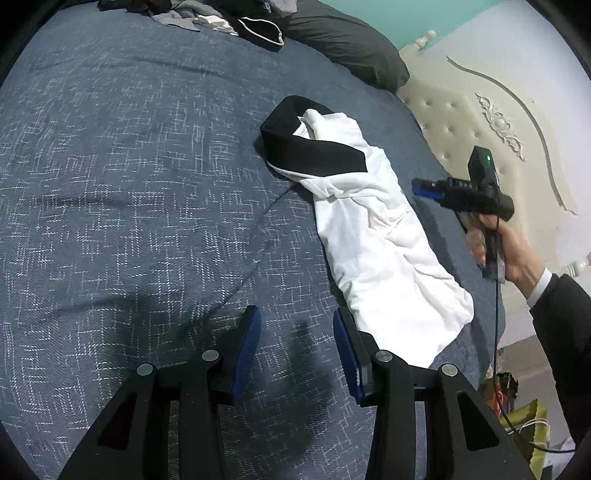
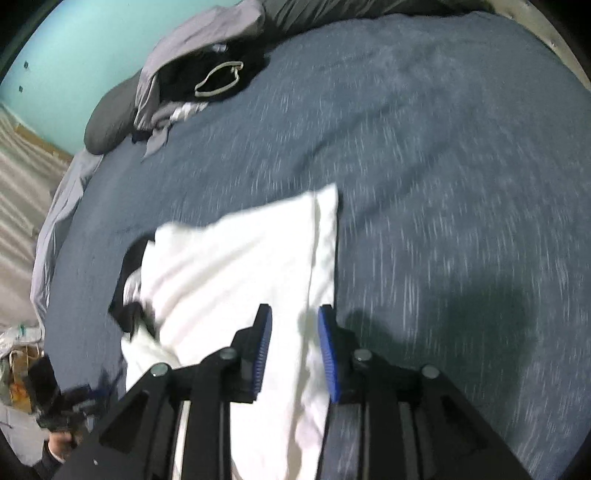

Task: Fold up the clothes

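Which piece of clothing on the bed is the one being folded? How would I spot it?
Start at the big blue bedspread. Near the cream tufted headboard lies a long white garment, folded into a narrow strip. It alone is white with a black band across one end; the other clothes sit in a dark and grey heap at the far edge.

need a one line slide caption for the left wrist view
Open left hand-held gripper over the blue bedspread, beside a folded white and black garment.

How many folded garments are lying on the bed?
1: the white-and-black garment lies folded near the headboard side. A loose clothes heap sits at the far edge; its count is unclear.
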{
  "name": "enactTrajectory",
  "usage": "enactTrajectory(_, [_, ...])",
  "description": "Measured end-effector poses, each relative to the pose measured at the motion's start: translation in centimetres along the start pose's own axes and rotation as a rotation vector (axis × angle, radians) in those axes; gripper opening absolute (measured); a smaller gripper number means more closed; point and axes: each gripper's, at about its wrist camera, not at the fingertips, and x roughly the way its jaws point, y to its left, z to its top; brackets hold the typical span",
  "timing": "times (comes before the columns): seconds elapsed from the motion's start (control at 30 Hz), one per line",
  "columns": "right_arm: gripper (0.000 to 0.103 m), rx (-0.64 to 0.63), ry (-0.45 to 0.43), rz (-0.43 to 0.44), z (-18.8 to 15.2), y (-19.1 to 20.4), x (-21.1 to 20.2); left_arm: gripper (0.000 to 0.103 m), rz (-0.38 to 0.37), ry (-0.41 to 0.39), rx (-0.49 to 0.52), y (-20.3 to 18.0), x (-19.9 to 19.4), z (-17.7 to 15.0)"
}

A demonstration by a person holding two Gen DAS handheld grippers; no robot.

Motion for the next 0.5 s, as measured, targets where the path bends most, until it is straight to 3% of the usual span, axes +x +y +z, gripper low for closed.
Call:
enactTrajectory(0.23, [0.024, 0.01, 0.047, 0.018, -2.3, 0.0, 1.4, 0.044, 0.005, 0.003, 0.001, 0.2, 0.1, -0.1])
enactTrajectory(0.3, [0.018, 0.018, 0.049, 0.022, -2.7, -0.2, 1.8, 0.044, 0.006, 0.003, -0.003, 0.3, 0.1, -0.1])
enactTrajectory(0.37, [0.006, 0.019, 0.044, 0.021, -2.9, -0.3, 2.0, 0.044, 0.008, 0.003, -0.004, 0.4, 0.1, -0.1])
enactTrajectory(0.5, [0.001, 0.018, -0.002, 0.049, -3.1, -0.5, 1.1, 0.044, 0.011, 0.004, -0.006, 0.4, 0.1, -0.1])
